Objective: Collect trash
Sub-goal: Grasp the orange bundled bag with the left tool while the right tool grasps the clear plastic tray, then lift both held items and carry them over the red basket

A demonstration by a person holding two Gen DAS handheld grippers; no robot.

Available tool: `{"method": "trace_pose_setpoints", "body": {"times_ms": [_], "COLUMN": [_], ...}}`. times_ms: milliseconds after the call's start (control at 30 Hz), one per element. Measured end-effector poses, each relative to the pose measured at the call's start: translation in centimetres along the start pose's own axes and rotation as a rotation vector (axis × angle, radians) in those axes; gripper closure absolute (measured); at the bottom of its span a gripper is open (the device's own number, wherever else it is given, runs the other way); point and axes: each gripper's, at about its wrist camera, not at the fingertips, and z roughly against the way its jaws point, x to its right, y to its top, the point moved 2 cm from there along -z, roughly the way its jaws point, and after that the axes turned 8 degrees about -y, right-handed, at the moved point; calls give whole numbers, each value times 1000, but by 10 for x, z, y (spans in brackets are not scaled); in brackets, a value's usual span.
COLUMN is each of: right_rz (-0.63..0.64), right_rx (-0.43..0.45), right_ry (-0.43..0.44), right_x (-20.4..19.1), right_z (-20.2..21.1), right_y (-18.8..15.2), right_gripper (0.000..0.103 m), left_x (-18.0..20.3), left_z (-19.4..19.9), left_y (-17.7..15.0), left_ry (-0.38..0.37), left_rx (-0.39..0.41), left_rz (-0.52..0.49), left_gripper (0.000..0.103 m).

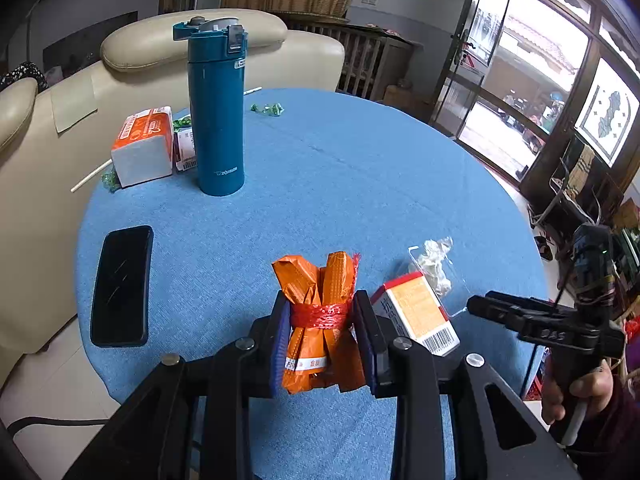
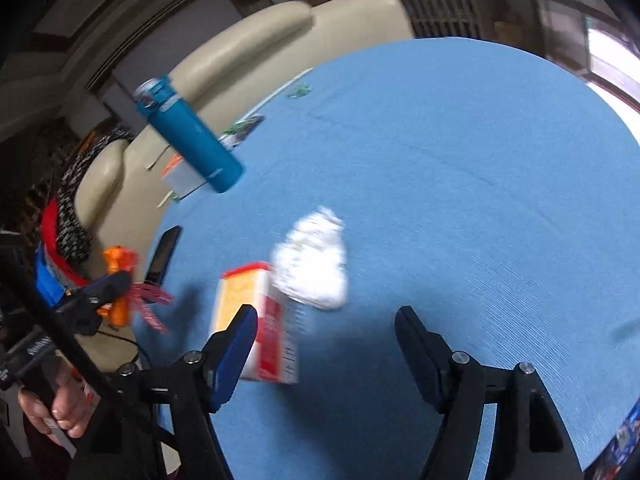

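- Orange foil wrapper bundle tied with red string (image 1: 320,320) stands upright, clamped in the left gripper (image 1: 322,336) jaws above the blue-clothed round table (image 1: 360,168).
- Crumpled white tissue (image 2: 316,260) lies ahead of the wide-open, empty right gripper (image 2: 326,340), just beyond the orange-and-white carton (image 2: 256,316).

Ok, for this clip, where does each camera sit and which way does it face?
Left wrist: on the left hand-held gripper, looking along its fingers across the blue table toward the sofa; shows an orange packet clamped, plus the right hand-held gripper and right hand.
Right wrist: on the right hand-held gripper, tilted, looking down at the table; shows its open fingers and the left hand.
Shared: orange-and-white box, crumpled white wrapper, blue bottle, phone.
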Motion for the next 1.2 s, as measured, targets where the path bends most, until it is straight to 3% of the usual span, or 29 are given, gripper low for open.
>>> {"method": "trace_pose_setpoints", "body": {"times_ms": [133,267,567,600,633,700,767,833,867,1000,1033,1100,1200], "right_rz": [21,128,184,181,174,137,55,-95,-199,-772,-870,-948,-944], "right_rx": [-18,-12,56,67,73,79,46,-15,-54,-201,-210,-205,-195], "right_ry": [-6,-35,-132,-147,-151,-122,-44,105,209,796,885,960,1020], "right_x": [-5,-34,-54,-53,-52,-46,-35,-18,-7,47,57,69,67], "right_z": [-9,-22,-44,-44,-44,-39,-34,-31,-30,-42,-44,-40,-30], "right_y": [-8,-7,1,1,2,4,7,10,10,-8,-13,-20,-23], "right_gripper": [30,30,29,31,49,48,48,48,48,48,47,48,48], "left_x": [3,2,-9,-9,-9,-9,-8,-5,-3,4,7,10,17], "left_z": [0,4,9,9,9,9,9,10,10,13,14,15,15], "left_y": [-3,-5,-11,-11,-11,-11,-11,-11,-11,-9,-8,-8,-5], "left_ry": [-9,-11,-1,0,1,2,1,2,1,4,6,9,17], "left_rx": [-2,3,-2,-2,-1,-1,-1,-1,0,5,7,8,10], "left_rz": [2,11,39,39,39,38,37,32,29,14,9,2,-7], "left_gripper": [71,71,71,71,70,70,71,71,71,70,70,70,70]}}
